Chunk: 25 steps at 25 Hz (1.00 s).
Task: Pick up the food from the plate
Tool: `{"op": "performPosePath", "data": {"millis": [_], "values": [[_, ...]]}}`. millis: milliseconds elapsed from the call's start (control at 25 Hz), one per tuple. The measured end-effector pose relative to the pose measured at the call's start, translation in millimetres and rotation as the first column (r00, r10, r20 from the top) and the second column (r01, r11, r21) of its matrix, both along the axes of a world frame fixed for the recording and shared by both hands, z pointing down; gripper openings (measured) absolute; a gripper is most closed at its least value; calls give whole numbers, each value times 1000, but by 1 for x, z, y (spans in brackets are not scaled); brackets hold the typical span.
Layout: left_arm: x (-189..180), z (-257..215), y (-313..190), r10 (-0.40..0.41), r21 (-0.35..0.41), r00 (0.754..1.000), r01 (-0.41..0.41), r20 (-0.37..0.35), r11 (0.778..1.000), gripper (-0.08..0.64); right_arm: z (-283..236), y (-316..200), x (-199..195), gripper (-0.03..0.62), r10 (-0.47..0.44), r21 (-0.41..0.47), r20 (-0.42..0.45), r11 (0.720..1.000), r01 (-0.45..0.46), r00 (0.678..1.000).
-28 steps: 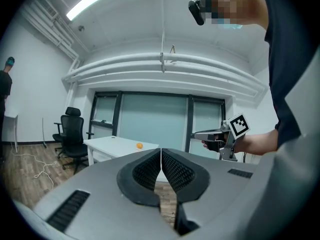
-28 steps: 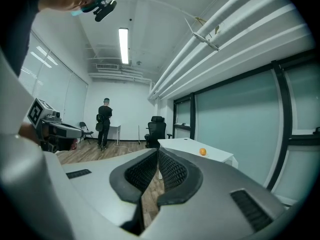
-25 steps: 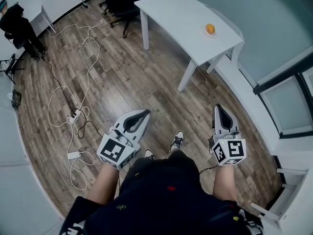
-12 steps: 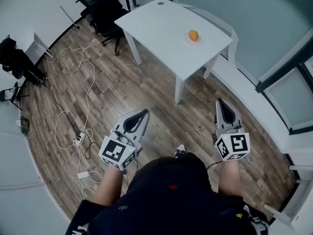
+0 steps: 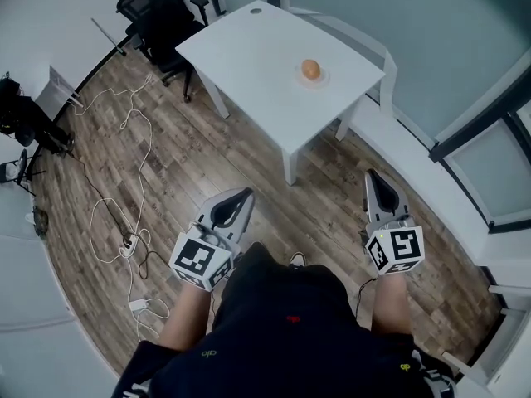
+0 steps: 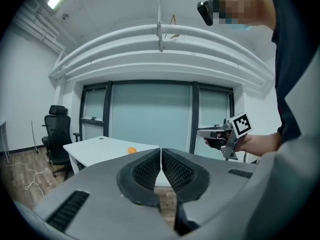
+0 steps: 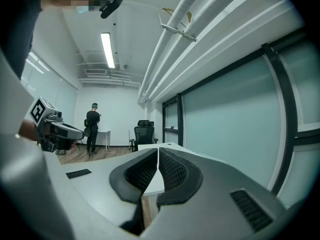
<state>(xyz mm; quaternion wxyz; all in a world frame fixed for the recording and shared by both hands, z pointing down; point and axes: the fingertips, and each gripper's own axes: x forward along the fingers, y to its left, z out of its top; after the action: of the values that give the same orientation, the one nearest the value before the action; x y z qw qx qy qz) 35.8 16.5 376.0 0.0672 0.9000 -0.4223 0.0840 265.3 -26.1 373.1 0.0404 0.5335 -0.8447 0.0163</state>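
Observation:
An orange, round piece of food [image 5: 310, 69] lies on a small white plate [image 5: 322, 80] near the far right edge of a white table [image 5: 249, 48]. Both grippers are held at waist height over the wooden floor, well short of the table. My left gripper [image 5: 243, 194] is shut and empty; its own view shows the closed jaws [image 6: 160, 151] with the food [image 6: 131, 150] small and far behind them. My right gripper [image 5: 371, 176] is also shut with nothing held, its pads together [image 7: 158, 151].
Black office chairs [image 5: 162, 7] stand beyond the table. White and black cables [image 5: 124, 181] and a power strip [image 5: 129, 240] lie on the floor at left. A low white ledge [image 5: 415, 172] runs under the windows at right. A person [image 7: 92, 126] stands far off.
The table with the plate has come nearer and slid left in the head view as the person walks toward it. Both grippers stay shut and keep their places.

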Motion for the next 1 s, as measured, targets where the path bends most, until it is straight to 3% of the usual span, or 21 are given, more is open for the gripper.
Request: {"op": "performPosePath", "data": {"millis": [440,1000], "values": [[6,9,-123,79,-4,995,-79,-56,997,26,7,-103,8,26,77,-38,-23,996,-78,997],[-76,6,-301,110,-1,987,-111,-119,994,26,-7,-275,-82,26,88,-63,-98,994,-95,991]]}}
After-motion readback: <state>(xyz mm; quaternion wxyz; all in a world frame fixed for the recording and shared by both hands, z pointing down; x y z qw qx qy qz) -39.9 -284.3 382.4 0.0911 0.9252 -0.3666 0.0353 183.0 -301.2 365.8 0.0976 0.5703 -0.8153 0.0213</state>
